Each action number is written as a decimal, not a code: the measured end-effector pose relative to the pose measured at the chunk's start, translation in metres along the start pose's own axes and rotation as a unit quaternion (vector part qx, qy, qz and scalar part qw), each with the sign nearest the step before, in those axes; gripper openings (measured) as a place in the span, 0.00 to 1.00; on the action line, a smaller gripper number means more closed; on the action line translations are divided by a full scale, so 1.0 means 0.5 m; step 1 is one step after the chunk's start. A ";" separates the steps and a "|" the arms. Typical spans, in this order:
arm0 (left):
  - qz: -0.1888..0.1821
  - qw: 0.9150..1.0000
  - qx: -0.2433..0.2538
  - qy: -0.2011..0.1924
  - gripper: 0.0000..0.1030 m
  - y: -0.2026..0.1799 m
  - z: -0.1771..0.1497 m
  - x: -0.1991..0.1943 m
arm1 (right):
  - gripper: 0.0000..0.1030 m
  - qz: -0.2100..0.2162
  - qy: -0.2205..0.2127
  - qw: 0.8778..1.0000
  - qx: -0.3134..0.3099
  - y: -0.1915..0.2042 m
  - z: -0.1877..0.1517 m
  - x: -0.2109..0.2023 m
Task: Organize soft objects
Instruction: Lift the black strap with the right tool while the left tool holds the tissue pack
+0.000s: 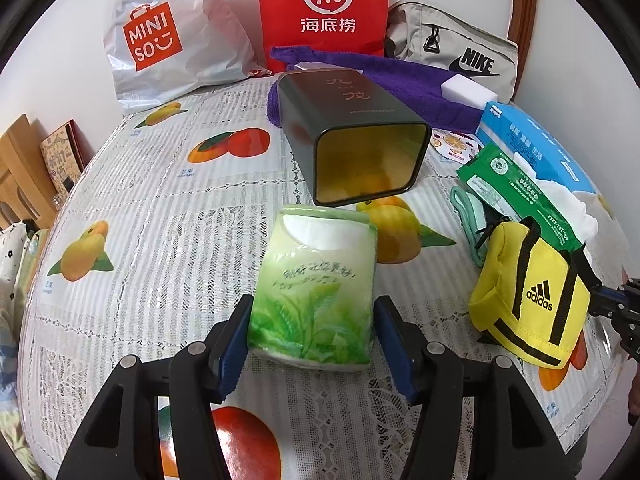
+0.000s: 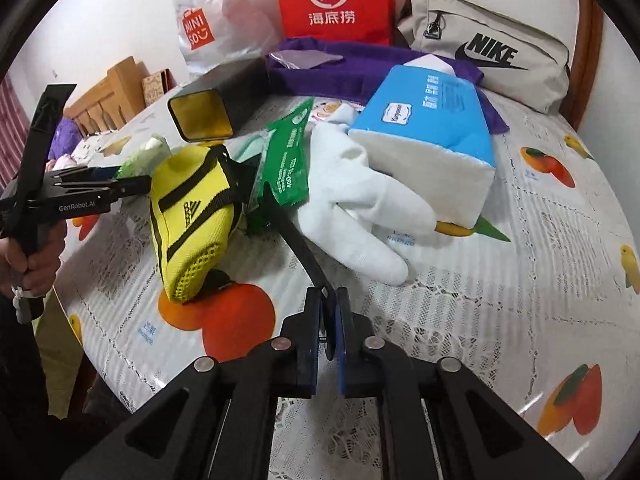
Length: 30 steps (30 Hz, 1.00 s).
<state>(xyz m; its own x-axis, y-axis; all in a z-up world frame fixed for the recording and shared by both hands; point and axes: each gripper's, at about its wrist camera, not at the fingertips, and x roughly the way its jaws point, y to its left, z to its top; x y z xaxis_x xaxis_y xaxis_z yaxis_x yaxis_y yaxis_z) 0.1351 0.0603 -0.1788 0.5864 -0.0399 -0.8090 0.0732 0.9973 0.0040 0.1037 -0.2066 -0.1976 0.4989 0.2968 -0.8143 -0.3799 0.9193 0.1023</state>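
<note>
A green tissue pack point(image 1: 316, 280) sits between the blue pads of my left gripper point(image 1: 314, 332), which press on both its sides. Beyond it a dark tin box point(image 1: 352, 132) lies on its side, its open mouth facing me. A yellow Adidas pouch point(image 2: 192, 208) lies on the fruit-print tablecloth point(image 2: 500, 280). Its black strap point(image 2: 292, 236) runs into my right gripper point(image 2: 330, 312), which is shut on it. Beside the pouch are a green wipes packet point(image 2: 288, 160), a white glove point(image 2: 352, 208) and a blue tissue pack point(image 2: 432, 120).
At the back stand a Miniso bag point(image 1: 160, 40), a red paper bag point(image 1: 324, 12) and a grey Nike bag point(image 1: 452, 48), with a purple towel point(image 1: 400, 84) in front. A hand point(image 2: 36, 264) holds the left gripper at the table's left edge.
</note>
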 end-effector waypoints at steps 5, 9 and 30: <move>0.013 1.000 0.008 -0.003 0.50 -0.006 0.000 -0.010 | 0.04 0.006 -0.017 1.000 0.001 -0.003 -0.021 -0.045; 0.012 1.000 0.004 0.000 0.50 -0.013 -0.002 -0.020 | 0.04 0.003 -0.031 0.999 0.012 -0.016 -0.049 -0.094; -0.014 1.000 -0.007 0.021 0.50 -0.039 0.020 -0.036 | 0.42 -0.008 -0.017 0.999 0.048 -0.060 -0.052 -0.039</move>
<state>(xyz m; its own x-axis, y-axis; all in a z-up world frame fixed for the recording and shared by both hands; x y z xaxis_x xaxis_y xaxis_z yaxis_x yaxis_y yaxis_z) 0.1311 0.0407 -0.1583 0.5496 -0.0662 -0.8328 0.0775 0.9966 -0.0281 0.0849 -0.2468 -0.1996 0.5309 0.2892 -0.7965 -0.2962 0.9440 0.1453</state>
